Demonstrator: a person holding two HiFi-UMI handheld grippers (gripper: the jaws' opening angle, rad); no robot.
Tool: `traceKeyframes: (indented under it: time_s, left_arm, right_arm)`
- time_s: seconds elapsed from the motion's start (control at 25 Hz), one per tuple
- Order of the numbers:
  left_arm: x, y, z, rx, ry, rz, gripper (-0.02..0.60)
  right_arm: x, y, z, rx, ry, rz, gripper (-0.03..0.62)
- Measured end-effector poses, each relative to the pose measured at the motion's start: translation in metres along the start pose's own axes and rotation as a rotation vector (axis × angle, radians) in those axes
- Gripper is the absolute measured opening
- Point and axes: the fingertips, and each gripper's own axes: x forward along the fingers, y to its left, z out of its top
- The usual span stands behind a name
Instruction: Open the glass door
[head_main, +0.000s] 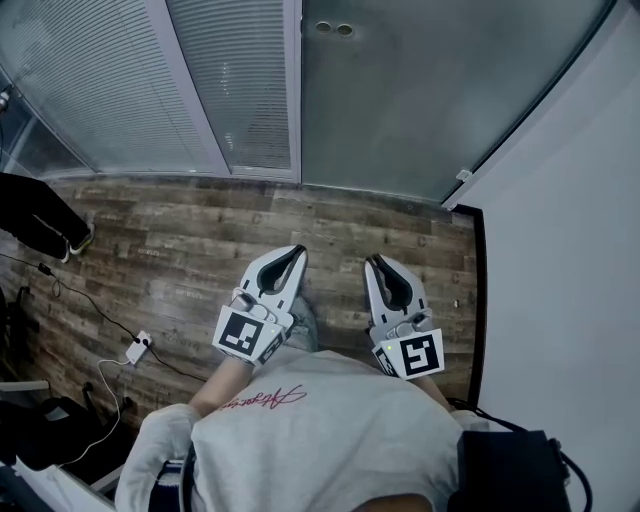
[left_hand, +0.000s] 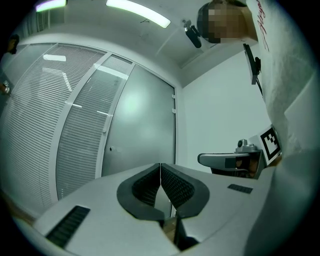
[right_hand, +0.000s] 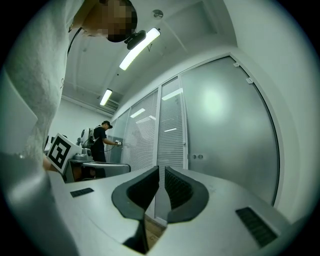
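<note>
Head view: my tongs face the shut glass door (head_main: 430, 100).
Left gripper (head_main: 297, 252) jaws pressed together, empty; right gripper (head_main: 372, 262) jaws a crack apart, empty. Door stands at the wood floor's (head_main: 200, 240) far edge, apart from both.

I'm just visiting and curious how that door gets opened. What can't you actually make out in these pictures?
- Head view: the glass door is cut off by the top edge; its two round fittings are too small to identify.
- All views: the frosted glass hides what lies behind it.
- Right gripper view: the distant person is too small to show what they hold.
</note>
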Motion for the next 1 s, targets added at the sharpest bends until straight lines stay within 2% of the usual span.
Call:
traceKeyframes:
  time_s: [0.24, 0.4, 0.52, 0.64, 0.8, 1.0]
  left_arm:
    - [0.05, 0.049, 0.002, 0.0, 0.003, -0.026, 0.017]
    - [0.09, 0.09, -0.001, 0.002, 0.018, -0.05, 0.018]
    - [0.121, 0.123, 0.0, 0.001, 0.026, -0.068, 0.018]
    - [0.151, 0.155, 0.001, 0.002, 0.031, -0.089, 0.017]
    - [0.184, 0.193, 0.006, -0.002, 0.025, -0.11, 0.017]
    - [0.219, 0.225, 0.006, -0.007, 0.026, -0.132, 0.017]
  right_arm:
    - [0.055, -0.032, -0.009, -0.003, 0.022, -0.041, 0.044]
    - [0.104, -0.054, -0.012, 0.025, -0.017, -0.06, 0.044]
    - [0.144, -0.072, -0.017, 0.03, 0.002, -0.086, 0.044]
    - [0.186, -0.084, -0.015, 0.032, -0.022, -0.089, 0.044]
    - [0.23, -0.101, -0.026, 0.041, 0.035, -0.12, 0.044]
    - [0.273, -0.122, -0.026, 0.031, 0.034, -0.148, 0.044]
